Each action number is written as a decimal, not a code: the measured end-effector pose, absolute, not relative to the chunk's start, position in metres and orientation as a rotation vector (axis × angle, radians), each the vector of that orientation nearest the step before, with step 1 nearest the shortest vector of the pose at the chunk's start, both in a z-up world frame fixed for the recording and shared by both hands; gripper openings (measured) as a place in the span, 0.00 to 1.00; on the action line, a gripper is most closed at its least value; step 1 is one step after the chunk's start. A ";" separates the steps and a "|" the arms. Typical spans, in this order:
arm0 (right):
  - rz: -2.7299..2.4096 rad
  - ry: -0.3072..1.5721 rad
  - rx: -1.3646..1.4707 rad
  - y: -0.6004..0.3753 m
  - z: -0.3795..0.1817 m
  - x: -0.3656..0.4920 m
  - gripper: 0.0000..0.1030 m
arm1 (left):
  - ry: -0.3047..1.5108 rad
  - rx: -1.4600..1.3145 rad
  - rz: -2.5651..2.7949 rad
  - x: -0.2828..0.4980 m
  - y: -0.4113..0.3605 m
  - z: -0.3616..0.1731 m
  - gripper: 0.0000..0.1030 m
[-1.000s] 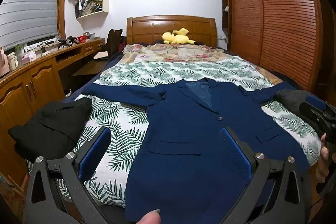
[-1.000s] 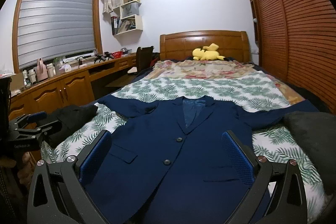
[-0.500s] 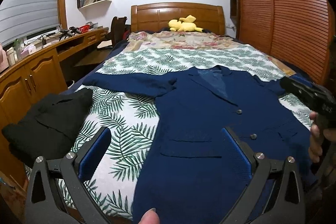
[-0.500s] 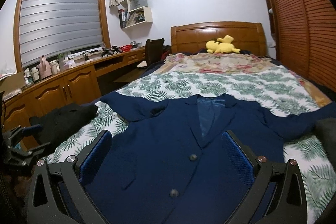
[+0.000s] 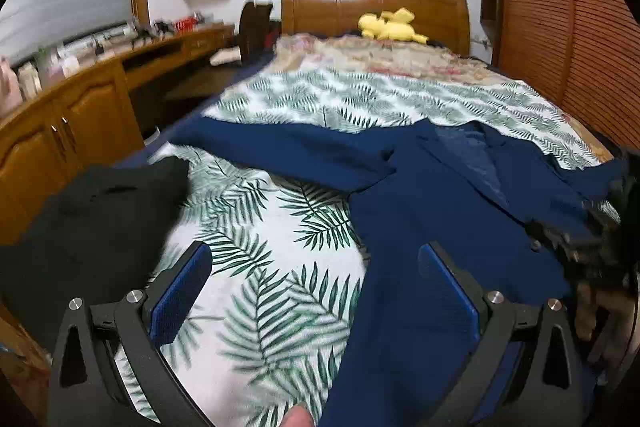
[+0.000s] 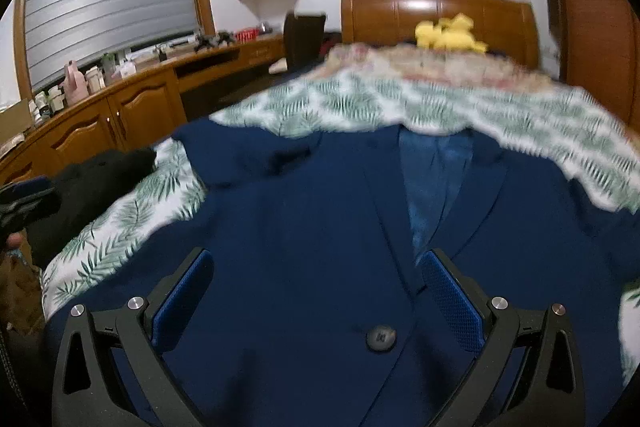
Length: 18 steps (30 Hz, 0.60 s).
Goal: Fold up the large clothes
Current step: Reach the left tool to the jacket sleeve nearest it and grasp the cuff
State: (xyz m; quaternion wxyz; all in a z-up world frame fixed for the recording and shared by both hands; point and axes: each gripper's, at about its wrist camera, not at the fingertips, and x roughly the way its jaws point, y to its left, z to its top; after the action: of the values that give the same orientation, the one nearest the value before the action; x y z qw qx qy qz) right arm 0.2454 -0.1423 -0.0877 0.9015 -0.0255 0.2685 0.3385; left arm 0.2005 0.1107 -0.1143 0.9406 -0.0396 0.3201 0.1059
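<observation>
A navy blue blazer (image 5: 436, 211) lies face up and spread out on the leaf-print bedspread (image 5: 280, 227), its left sleeve (image 5: 280, 147) stretched toward the bed's left edge. My left gripper (image 5: 314, 291) is open, low over the bedspread beside the blazer's left side. In the right wrist view the blazer (image 6: 320, 227) fills the lower half, with a dark button (image 6: 381, 337) in view. My right gripper (image 6: 316, 299) is open just above the blazer's chest, nothing between its blue pads. The right gripper shows blurred at the far right of the left wrist view.
A folded black garment (image 5: 92, 223) lies at the bed's left front corner. A wooden desk and cabinets (image 5: 72, 123) run along the left wall, a slatted wardrobe (image 5: 568, 27) on the right. A yellow plush toy (image 5: 390, 27) rests by the headboard.
Both grippers have moved forward and lower toward the bed; the left has shifted left off the blazer's hem, the right has closed in on the blazer's chest. Both stay open.
</observation>
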 end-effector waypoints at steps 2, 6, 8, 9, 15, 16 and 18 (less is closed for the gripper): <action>0.711 0.572 -0.036 -0.148 -0.087 0.252 1.00 | 0.688 -0.111 0.203 0.217 0.118 -0.122 1.00; 0.723 0.567 -0.011 -0.162 -0.082 0.250 1.00 | 0.718 -0.100 0.182 0.241 0.120 -0.126 1.00; 0.723 0.574 -0.007 -0.165 -0.083 0.248 1.00 | 0.716 -0.097 0.166 0.254 0.121 -0.122 1.00; 0.723 0.575 -0.003 -0.168 -0.083 0.248 1.00 | 0.714 -0.093 0.160 0.262 0.123 -0.120 1.00; 0.716 0.569 0.023 -0.169 -0.085 0.250 1.00 | 0.700 -0.096 0.149 0.311 0.144 -0.112 0.97; 0.714 0.571 0.026 -0.164 -0.085 0.250 1.00 | 0.700 -0.091 0.150 0.320 0.148 -0.110 0.92; 0.711 0.576 0.032 -0.157 -0.086 0.250 1.00 | 0.692 -0.075 0.165 0.340 0.158 -0.107 0.89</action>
State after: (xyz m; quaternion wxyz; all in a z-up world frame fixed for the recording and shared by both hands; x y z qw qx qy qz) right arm 0.2503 -0.1571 -0.0860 0.8971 0.0156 0.2778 0.3431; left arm 0.3402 0.1576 -0.1073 0.9367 -0.0366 0.3388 0.0806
